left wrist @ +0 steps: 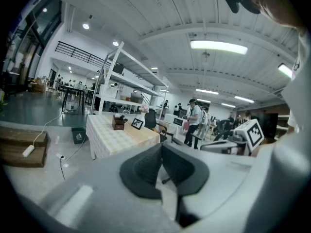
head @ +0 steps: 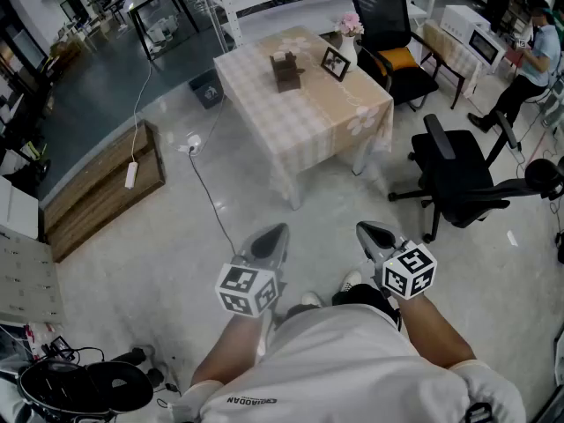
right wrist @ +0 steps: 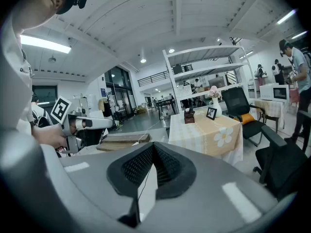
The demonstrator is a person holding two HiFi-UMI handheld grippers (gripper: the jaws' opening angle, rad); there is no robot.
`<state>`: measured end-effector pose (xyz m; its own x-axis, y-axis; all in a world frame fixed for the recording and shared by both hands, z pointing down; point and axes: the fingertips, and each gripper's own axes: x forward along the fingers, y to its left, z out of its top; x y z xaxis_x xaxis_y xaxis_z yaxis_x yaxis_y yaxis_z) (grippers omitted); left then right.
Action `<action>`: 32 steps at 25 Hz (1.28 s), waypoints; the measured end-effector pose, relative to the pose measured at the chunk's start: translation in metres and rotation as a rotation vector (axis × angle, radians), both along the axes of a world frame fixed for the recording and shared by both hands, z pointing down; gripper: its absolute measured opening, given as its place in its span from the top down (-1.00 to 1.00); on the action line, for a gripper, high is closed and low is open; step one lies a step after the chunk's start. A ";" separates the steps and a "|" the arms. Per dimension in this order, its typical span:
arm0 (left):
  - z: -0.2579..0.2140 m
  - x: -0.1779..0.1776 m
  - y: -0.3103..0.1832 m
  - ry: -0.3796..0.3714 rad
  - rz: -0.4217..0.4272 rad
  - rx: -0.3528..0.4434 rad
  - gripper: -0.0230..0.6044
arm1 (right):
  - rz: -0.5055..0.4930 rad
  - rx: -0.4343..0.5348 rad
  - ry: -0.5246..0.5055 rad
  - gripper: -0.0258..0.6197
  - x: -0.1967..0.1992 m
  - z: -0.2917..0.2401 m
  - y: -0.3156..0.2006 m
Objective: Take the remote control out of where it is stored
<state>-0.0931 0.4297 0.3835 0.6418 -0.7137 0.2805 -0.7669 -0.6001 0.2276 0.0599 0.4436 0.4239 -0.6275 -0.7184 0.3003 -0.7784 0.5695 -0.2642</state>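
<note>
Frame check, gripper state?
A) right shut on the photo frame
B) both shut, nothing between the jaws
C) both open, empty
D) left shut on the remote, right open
B: in their own views the jaws of the left gripper and the right gripper meet at the tips with nothing between them, and the table with the brown box stands well ahead, apart from both.

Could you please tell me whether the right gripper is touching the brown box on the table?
Apart. The head view shows the right gripper near the person's body, with floor lying between it and the brown box on the table.
</note>
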 end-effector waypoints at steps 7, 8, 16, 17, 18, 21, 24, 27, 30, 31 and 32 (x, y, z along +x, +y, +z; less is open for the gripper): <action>0.004 -0.003 -0.001 -0.006 0.001 0.008 0.92 | -0.001 0.000 0.001 0.91 -0.004 0.005 -0.003; 0.004 -0.003 -0.001 -0.006 0.001 0.007 0.92 | -0.003 -0.001 0.001 0.91 -0.005 0.005 -0.003; 0.004 -0.005 -0.001 0.028 0.003 -0.013 0.92 | -0.043 0.007 -0.092 0.91 -0.016 -0.006 0.001; 0.005 -0.006 -0.001 0.051 -0.003 -0.025 0.92 | -0.043 0.009 -0.082 0.91 -0.017 -0.006 0.001; 0.005 -0.008 -0.001 0.074 -0.012 -0.038 0.92 | -0.042 0.012 -0.067 0.91 -0.019 -0.006 0.001; 0.008 -0.011 0.000 0.100 -0.030 -0.055 0.92 | -0.040 0.011 -0.047 0.91 -0.020 -0.004 0.002; 0.010 -0.012 0.002 0.095 -0.029 -0.049 0.92 | -0.038 0.000 -0.047 0.91 -0.021 -0.001 0.003; 0.011 -0.012 0.003 0.079 -0.018 -0.042 0.92 | -0.030 -0.003 -0.049 0.91 -0.021 0.000 0.002; 0.014 -0.012 0.002 0.064 -0.009 -0.040 0.92 | -0.020 -0.001 -0.055 0.91 -0.019 0.001 0.001; 0.016 -0.012 0.001 0.061 -0.008 -0.042 0.92 | -0.018 -0.002 -0.055 0.91 -0.019 0.002 0.001; 0.017 -0.012 0.000 0.058 -0.007 -0.044 0.92 | -0.017 -0.005 -0.054 0.91 -0.018 0.004 0.000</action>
